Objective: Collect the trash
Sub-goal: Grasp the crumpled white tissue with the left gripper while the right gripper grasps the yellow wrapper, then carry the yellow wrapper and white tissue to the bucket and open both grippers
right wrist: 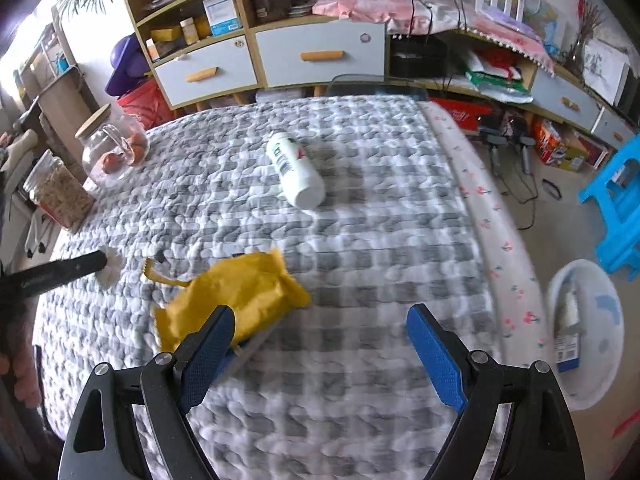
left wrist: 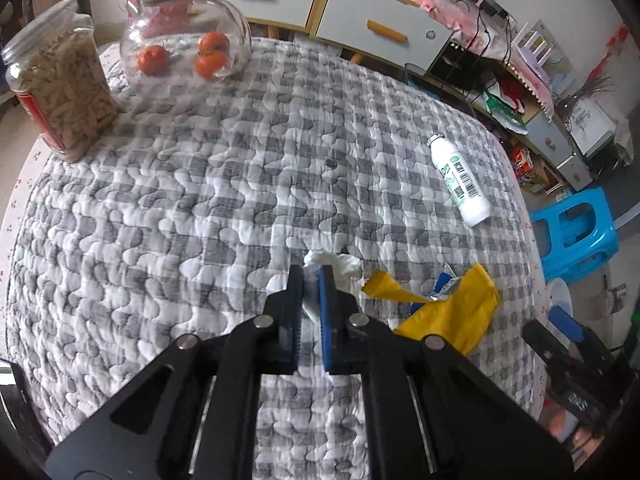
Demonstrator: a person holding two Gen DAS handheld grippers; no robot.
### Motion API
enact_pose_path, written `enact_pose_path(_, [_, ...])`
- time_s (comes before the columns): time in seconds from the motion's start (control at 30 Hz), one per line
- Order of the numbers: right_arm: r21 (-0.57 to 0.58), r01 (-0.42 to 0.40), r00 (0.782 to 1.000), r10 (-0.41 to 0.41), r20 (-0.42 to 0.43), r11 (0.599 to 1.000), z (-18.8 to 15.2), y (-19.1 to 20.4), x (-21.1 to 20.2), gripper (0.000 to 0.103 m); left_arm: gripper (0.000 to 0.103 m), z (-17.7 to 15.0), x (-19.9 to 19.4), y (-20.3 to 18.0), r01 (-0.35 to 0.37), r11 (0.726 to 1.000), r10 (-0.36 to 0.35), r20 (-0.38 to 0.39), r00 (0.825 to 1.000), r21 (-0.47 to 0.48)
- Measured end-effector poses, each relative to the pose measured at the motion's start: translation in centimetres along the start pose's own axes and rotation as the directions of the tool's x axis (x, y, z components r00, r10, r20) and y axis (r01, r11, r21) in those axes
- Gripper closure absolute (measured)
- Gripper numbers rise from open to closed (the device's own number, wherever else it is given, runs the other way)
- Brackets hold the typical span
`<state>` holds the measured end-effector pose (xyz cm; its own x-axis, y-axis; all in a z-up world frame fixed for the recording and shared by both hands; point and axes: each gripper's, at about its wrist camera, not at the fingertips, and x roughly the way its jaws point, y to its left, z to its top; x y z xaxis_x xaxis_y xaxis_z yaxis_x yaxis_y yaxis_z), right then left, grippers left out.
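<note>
My left gripper [left wrist: 311,276] is shut on a crumpled white tissue [left wrist: 338,266] just above the quilted grey-checked table [left wrist: 200,200]; the tissue also shows in the right wrist view [right wrist: 110,268]. A torn yellow wrapper [left wrist: 452,312] lies to its right, and in the right wrist view [right wrist: 236,292] it sits by my left finger. A white bottle [left wrist: 460,178] lies on its side farther off, also in the right wrist view [right wrist: 298,172]. My right gripper [right wrist: 320,316] is open and empty above the table's near edge.
A glass jar with orange fruit [left wrist: 188,40] and a plastic jar of snacks [left wrist: 60,76] stand at the far left. A white bin [right wrist: 586,332] with a box in it stands on the floor at the right, by a blue stool [right wrist: 616,204]. Shelves and drawers line the back.
</note>
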<state>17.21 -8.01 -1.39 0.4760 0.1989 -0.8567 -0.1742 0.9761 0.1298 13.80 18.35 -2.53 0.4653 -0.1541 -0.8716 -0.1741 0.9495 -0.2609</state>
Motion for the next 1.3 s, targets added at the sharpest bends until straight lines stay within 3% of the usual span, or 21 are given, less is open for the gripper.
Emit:
enact_pose_path(0.23, [0.047, -0.050, 0.997, 0.052, -0.048, 0.998, 0.7, 1.4, 2.9, 0.015, 0.094, -0.3, -1.4, 0.2, -0.006, 1.000, 0.005, 0.028, 1.000, 0.010])
enact_pose_path(0.33, [0.029, -0.049, 0.996, 0.050, -0.070, 0.998, 0.7, 2.3, 4.1, 0.025, 0.094, -0.4, -1.4, 0.0, -0.007, 1.000, 0.006, 0.027, 1.000, 0.022])
enact_pose_path(0.57, [-0.024, 0.001, 0.996, -0.003, -0.088, 1.000, 0.5, 3.1, 5.7, 0.069, 0.094, -0.8, -0.9, -0.6, -0.013, 0.999, 0.012, 0.014, 1.000, 0.038])
enact_pose_path(0.7, [-0.067, 0.008, 0.997, -0.013, -0.074, 0.998, 0.7, 3.0, 5.1, 0.088, 0.094, -0.9, -0.9, -1.1, -0.010, 0.999, 0.010, 0.016, 1.000, 0.048])
enact_pose_path(1.3, [0.024, -0.038, 0.997, 0.036, 0.066, 0.999, 1.4, -0.6, -1.1, 0.093, 0.094, -1.2, -1.9, -1.8, 0.001, 0.999, -0.003, 0.044, 0.999, 0.050])
